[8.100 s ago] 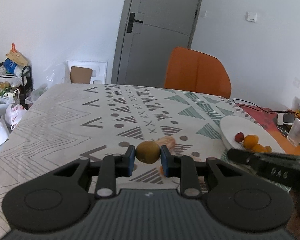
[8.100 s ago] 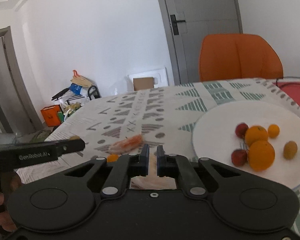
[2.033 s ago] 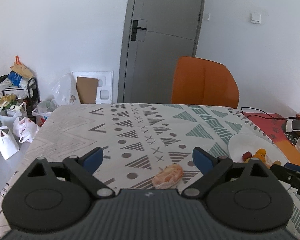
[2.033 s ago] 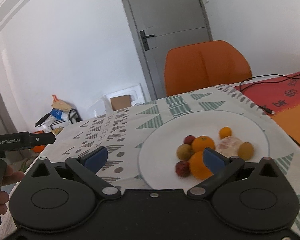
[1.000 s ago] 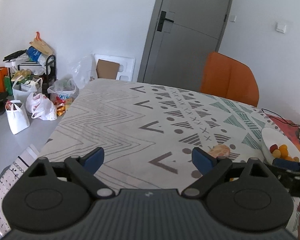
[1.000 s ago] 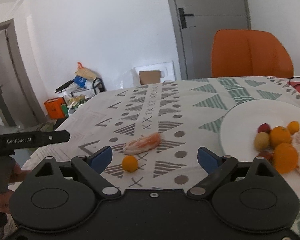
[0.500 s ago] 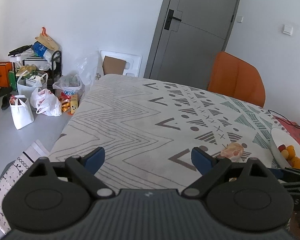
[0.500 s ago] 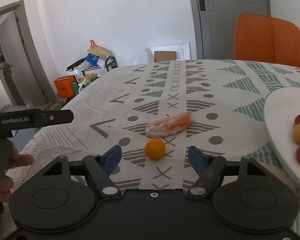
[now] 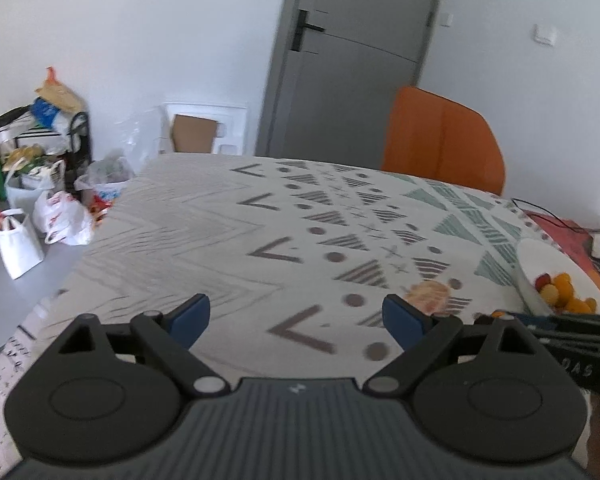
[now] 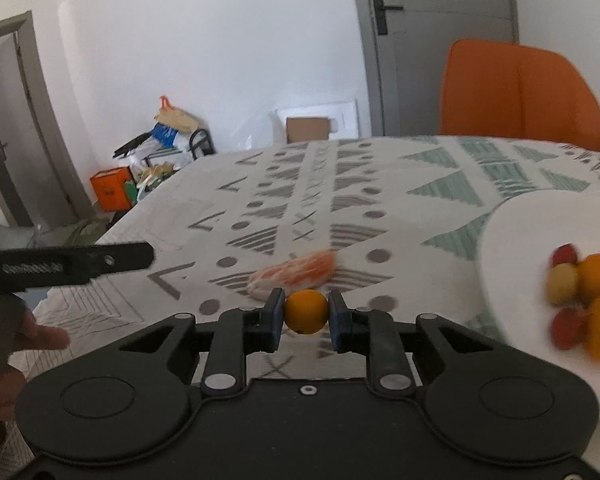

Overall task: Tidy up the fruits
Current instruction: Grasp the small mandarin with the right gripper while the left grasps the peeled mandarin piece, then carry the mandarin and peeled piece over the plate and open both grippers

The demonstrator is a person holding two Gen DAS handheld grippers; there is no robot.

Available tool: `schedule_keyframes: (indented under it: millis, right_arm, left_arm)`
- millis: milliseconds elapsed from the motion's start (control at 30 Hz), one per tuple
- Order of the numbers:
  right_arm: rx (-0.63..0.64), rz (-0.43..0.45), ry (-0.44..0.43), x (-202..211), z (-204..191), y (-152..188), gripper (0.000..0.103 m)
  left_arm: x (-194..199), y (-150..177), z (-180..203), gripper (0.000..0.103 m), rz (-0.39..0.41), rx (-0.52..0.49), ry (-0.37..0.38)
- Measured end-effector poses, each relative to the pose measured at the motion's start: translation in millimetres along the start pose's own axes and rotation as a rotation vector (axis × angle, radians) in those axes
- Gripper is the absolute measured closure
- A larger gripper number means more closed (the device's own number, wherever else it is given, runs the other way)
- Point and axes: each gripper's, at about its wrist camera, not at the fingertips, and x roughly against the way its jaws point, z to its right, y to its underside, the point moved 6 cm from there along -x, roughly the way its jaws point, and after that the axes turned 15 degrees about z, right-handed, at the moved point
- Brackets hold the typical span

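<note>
In the right wrist view my right gripper (image 10: 305, 316) is shut on a small orange fruit (image 10: 305, 311), just in front of a peeled pinkish citrus piece (image 10: 296, 270) lying on the patterned tablecloth. A white plate (image 10: 516, 236) at the right holds several red, yellow and orange fruits (image 10: 592, 276). My left gripper (image 9: 296, 318) is open and empty above the tablecloth; the peeled piece (image 9: 430, 295) lies just past its right finger, and the plate (image 9: 540, 254) with fruits (image 9: 560, 286) is far right.
An orange chair (image 10: 520, 92) stands behind the table. Bags and clutter (image 9: 40, 200) sit on the floor to the left. A red mat with cables (image 9: 560, 222) lies beyond the plate. The left gripper's body (image 10: 60, 264) shows at the left of the right wrist view.
My right gripper has closed on the small orange fruit that lay in front of it. My left gripper stays open and has swung slightly right.
</note>
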Motion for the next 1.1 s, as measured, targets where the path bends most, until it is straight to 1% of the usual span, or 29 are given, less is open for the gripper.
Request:
schedule_keyframes:
  millis: [200, 300, 467, 600, 700, 800, 933, 1033, 1100]
  right_arm:
    - [-0.017, 0.028, 0.041, 16.3, 22.1, -6.5, 0.082]
    - [-0.024, 0.042, 0.058, 23.3, 29.9, -9.2, 0.082]
    - [-0.03, 0.068, 0.08, 32.7, 40.2, -15.1, 0.082]
    - [-0.041, 0.082, 0.107, 41.5, 54.6, -17.6, 0.082]
    - [-0.055, 0.095, 0.128, 48.2, 65.8, -18.7, 0.082]
    - [-0.067, 0.105, 0.141, 53.6, 75.8, -18.3, 0.082]
    - [-0.082, 0.113, 0.155, 60.0, 87.0, -16.2, 0.082]
    - [-0.093, 0.118, 0.166, 64.4, 95.4, -15.5, 0.082]
    - [-0.102, 0.123, 0.177, 67.0, 101.3, -15.1, 0.082]
  left_arm:
    - [-12.8, 4.5, 27.9, 0.013, -0.02, -0.028, 0.055]
    - [-17.2, 6.3, 39.6, 0.016, -0.028, -0.044, 0.08]
    - [-26.5, 12.7, 54.1, 0.026, -0.057, -0.067, 0.112]
    - [-35.2, 16.6, 66.8, 0.028, -0.071, -0.082, 0.128]
    - [-41.1, 19.4, 76.6, 0.029, -0.079, -0.097, 0.139]
    - [-47.1, 24.2, 85.2, 0.032, -0.096, -0.114, 0.146]
    - [-54.2, 29.0, 95.5, 0.037, -0.107, -0.132, 0.144]
    - [-59.6, 30.1, 101.7, 0.037, -0.099, -0.154, 0.129]
    - [-64.9, 29.7, 104.2, 0.041, -0.094, -0.153, 0.122]
